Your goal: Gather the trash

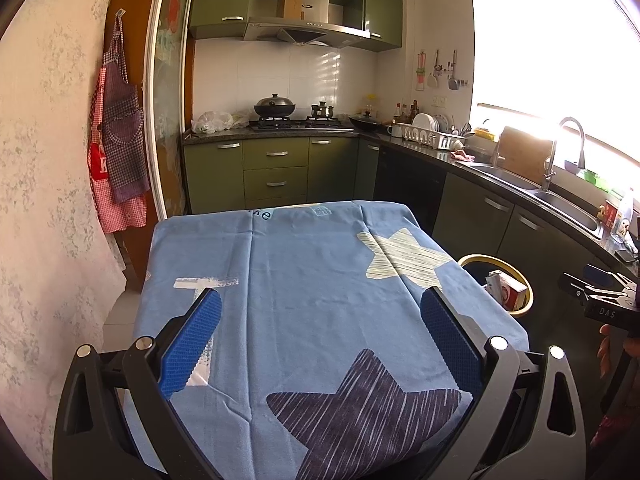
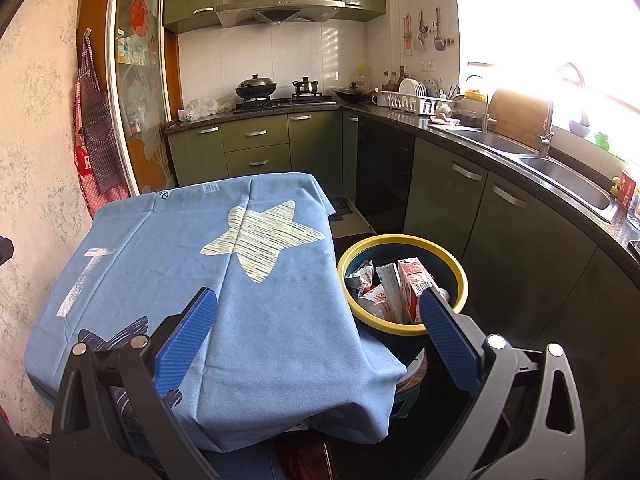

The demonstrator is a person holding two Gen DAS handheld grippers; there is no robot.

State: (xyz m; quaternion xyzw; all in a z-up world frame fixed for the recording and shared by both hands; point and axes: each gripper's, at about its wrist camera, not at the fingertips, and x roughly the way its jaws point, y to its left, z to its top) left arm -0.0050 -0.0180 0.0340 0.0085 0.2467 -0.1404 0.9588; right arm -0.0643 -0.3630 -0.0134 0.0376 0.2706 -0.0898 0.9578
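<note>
Left claw [image 1: 320, 312]: jaws apart, empty, above the blue star cloth [image 1: 304, 280].
Right claw [image 2: 316, 312]: jaws apart, empty.
Bin [image 2: 460, 272]: yellow-rimmed, beside the cloth, holding cartons [image 2: 414, 280].

Round dark bin with yellow rim [image 2: 460, 276]: stands upright on the floor just beside the right edge of the cloth-covered counter, open at the top. Contents: red-and-white cardboard carton [image 2: 416, 280], upright and leaning, its top rising above the rim; white carton [image 2: 389, 280] beside it; crumpled plastic wrappers [image 2: 366, 280] toward the left wall.
</note>
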